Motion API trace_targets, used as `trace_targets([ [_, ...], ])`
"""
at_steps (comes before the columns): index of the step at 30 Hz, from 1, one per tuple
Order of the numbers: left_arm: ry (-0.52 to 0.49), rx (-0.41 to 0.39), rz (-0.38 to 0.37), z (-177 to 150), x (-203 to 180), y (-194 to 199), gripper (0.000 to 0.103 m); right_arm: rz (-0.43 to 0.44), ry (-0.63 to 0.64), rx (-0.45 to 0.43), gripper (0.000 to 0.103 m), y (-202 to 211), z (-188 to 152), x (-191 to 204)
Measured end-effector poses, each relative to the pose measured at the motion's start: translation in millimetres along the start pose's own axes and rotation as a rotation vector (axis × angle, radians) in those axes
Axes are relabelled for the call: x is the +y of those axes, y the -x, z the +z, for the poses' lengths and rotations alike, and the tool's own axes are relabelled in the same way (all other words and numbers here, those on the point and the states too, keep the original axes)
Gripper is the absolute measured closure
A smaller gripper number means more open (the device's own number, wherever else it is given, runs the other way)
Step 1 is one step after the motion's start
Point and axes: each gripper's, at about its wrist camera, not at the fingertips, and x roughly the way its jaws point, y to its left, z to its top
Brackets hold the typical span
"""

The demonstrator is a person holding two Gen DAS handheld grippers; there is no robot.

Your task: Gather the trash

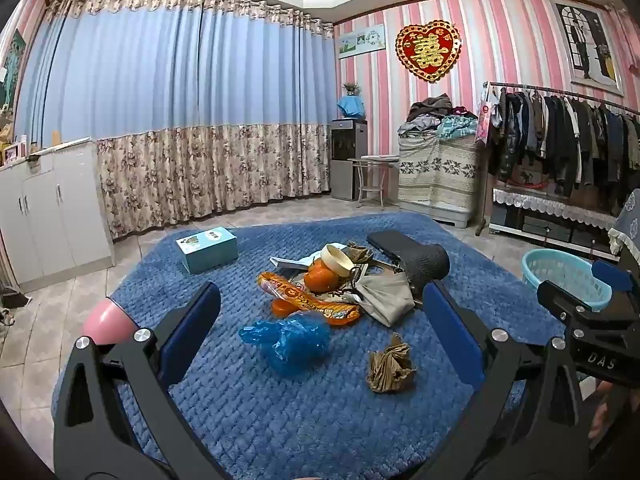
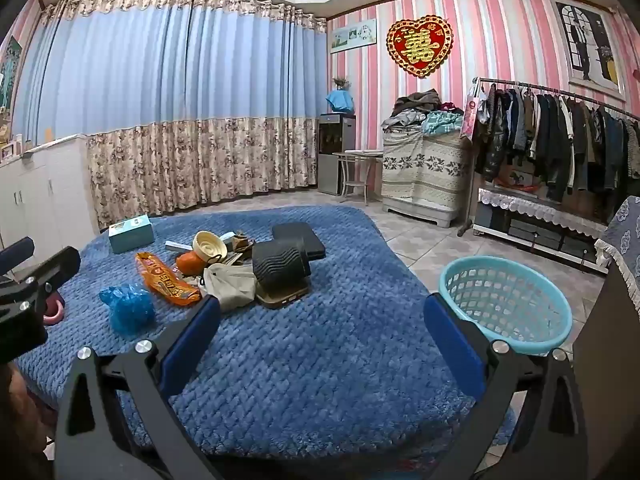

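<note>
- Left gripper: jaws fully spread, nothing held. It hangs over the blue rug, pitched slightly down.
- Right gripper: jaws fully spread, empty, over bare rug.
- Nearest trash lies ahead of the left jaws, inside their span: blue plastic bag left of centre, crumpled brown paper right of centre.
- Orange snack wrapper lies beyond, long axis diagonal.
- The left hand appears nearer; the turquoise basket stands by the right hand.
</note>
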Motion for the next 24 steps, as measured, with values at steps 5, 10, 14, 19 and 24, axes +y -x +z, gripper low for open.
trace_targets([
  [5,0.007,0.004,-0.005,-0.4,-0.1,0.3,0.005,-0.002,0.005,-0.006,0.004,0.5,0.1,0.1],
  [10,0.01,0.006,-0.003,-0.8,-0.4,0.0,0.005,-0.001,0.005,-0.005,0.004,0.5,0.2,0.0],
  [14,0.008,0.006,-0.003,-1.3,-0.9,0.3,0.005,-0.003,0.006,-0.008,0.004,0.8,0.4,0.3],
  [19,0.006,0.004,-0.003,-3.2,-2.2,1.2,0.005,-0.005,0.004,-0.008,0.004,0.8,0.7,0.1],
  [24,0.008,0.007,0.0,-3.4,-3.4,-0.4,0.005,-0.005,0.004,-0.009,0.004,0.4,0.4,-0.2],
])
